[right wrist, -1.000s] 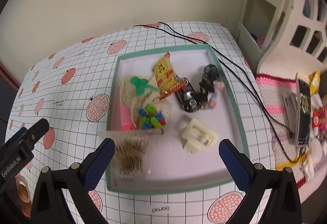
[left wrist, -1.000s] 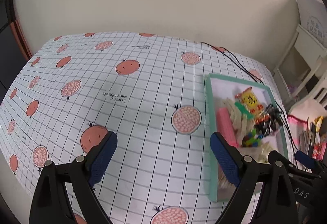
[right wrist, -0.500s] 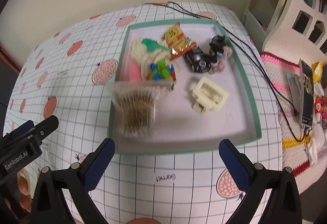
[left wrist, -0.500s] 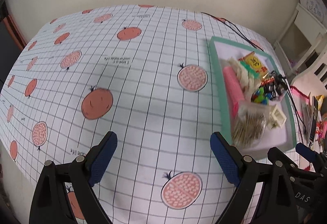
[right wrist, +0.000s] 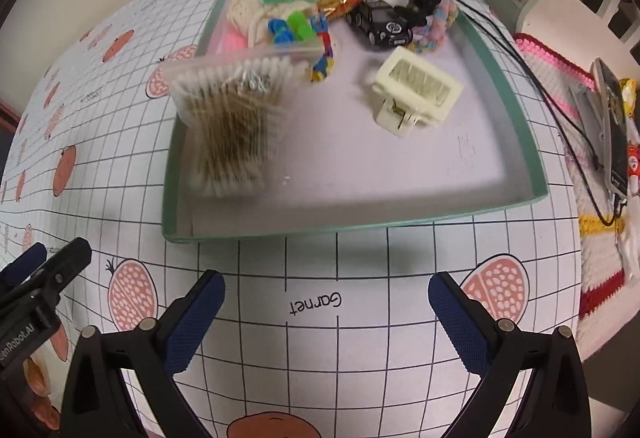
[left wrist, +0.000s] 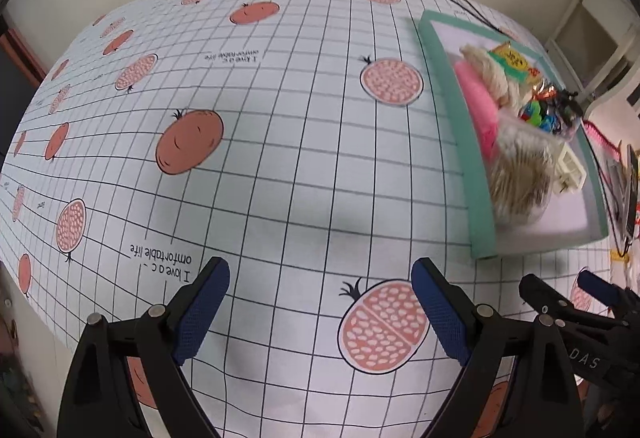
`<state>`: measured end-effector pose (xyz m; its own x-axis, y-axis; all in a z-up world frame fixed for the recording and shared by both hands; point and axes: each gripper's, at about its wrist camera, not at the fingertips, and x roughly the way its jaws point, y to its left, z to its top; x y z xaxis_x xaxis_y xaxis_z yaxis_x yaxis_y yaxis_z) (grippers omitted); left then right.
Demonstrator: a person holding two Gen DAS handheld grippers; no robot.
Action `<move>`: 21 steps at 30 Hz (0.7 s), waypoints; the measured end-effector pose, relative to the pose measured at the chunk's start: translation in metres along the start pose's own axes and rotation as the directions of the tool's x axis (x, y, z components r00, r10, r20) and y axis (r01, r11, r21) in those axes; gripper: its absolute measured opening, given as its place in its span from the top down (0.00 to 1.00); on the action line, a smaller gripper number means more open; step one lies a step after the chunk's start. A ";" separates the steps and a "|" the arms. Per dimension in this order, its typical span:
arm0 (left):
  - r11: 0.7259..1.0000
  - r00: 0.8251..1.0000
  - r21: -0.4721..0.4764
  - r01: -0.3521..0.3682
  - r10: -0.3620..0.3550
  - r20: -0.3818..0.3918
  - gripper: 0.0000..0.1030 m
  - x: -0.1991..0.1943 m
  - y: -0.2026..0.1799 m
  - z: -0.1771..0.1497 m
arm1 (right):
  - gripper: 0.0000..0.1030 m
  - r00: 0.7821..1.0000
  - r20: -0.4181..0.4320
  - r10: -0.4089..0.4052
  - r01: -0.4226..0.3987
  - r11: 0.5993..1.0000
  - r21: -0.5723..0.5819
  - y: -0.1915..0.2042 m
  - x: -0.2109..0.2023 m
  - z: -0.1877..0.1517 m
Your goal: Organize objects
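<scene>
Tray (right wrist: 516,94) of clutter now lies farther off; both grippers have backed away, jaws wide, holding nothing.

Your bag of cotton swabs (right wrist: 230,118) looks motion-blurred. It hides part of the tray's (right wrist: 516,94) left wall and the pink item (right wrist: 234,42).

Ahead of the right gripper, the tray (right wrist: 516,110) looks like matt card. A glossy clear plastic bag (right wrist: 232,118) holds cotton swabs. The toy car (right wrist: 380,24) shines. The tablecloth (left wrist: 280,158) beneath the left gripper looks smooth, faintly sheened.
</scene>
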<state>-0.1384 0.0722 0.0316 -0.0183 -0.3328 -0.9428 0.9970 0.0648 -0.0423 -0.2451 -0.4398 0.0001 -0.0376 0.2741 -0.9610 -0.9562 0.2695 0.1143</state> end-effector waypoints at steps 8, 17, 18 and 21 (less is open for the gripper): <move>0.999 0.999 0.033 -0.005 0.006 -0.031 0.10 0.012 0.001 -0.006 | 0.00 0.999 -0.035 -0.024 0.023 0.999 -0.043 -0.004 0.011 -0.005; 0.997 0.997 0.073 -0.013 0.018 -0.069 0.10 0.021 0.000 -0.010 | 0.00 0.998 -0.036 -0.055 0.053 0.996 -0.066 -0.005 0.013 -0.007; 0.997 0.997 0.074 -0.012 0.018 -0.075 0.10 0.022 0.000 -0.010 | 0.00 0.998 -0.038 -0.057 0.054 0.996 -0.065 -0.006 0.014 -0.008; 0.996 0.995 0.086 -0.005 0.013 -0.095 0.10 0.026 0.002 -0.011 | 0.00 0.997 -0.047 -0.055 0.052 0.996 -0.068 -0.007 0.015 -0.008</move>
<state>-0.1382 0.0740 0.0030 -0.0124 -0.2408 -0.9705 0.9999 -0.0143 -0.0093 -0.2415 -0.4453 -0.0176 0.0018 0.2150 -0.9766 -0.9744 0.2197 0.0466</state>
